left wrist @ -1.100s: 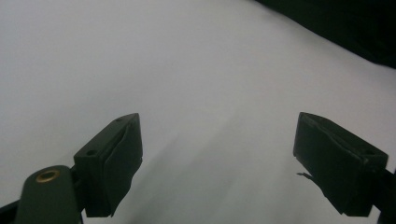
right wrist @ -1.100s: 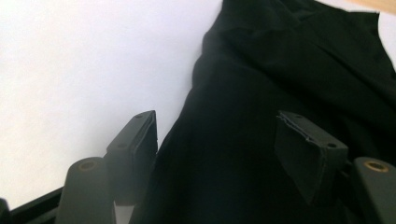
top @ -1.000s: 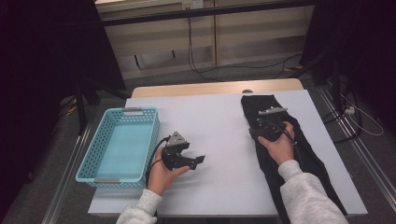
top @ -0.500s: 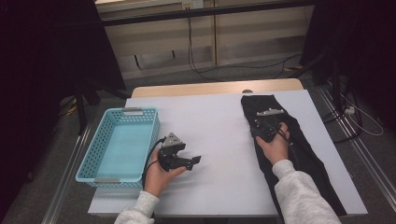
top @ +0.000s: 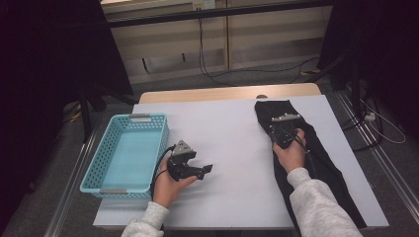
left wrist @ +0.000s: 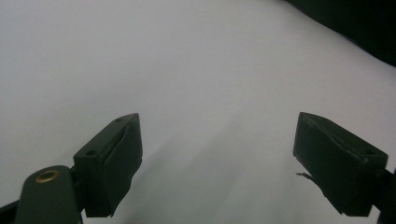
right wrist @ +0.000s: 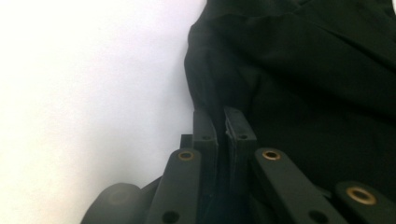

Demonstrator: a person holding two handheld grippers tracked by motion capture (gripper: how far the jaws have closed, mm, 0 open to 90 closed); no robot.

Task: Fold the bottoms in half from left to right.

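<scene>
Right gripper [top: 282, 129] sits on the black garment [top: 316, 163] near its far end, at the garment's left edge. In the right gripper view its jaws have just been closing and now stand together, pads nearly touching, with a fold of the black cloth [right wrist: 299, 84] pinched at the tips; the fabric edge runs right up between the pads. Grip reads as clamped on the cloth edge.

Garment lies as a long dark strip along the right side of the white table [top: 232, 138], running from the far edge toward the near right corner. The person's right forearm, in a light grey sleeve [top: 321, 207], lies over its near part.

Left gripper [top: 206, 169] is held low over bare table, left of centre, just right of the blue basket [top: 106, 163]. It points toward the table's right side. Left gripper view: jaws wide apart, nothing between them, plain white surface [left wrist: 196, 93] beneath, and a dark corner of the garment [left wrist: 355, 23] at the top right, well off.

Basket stands at the left edge of the table, long side running front to back, light blue floor showing. Well apart from the garment, with the left gripper between them.
</scene>
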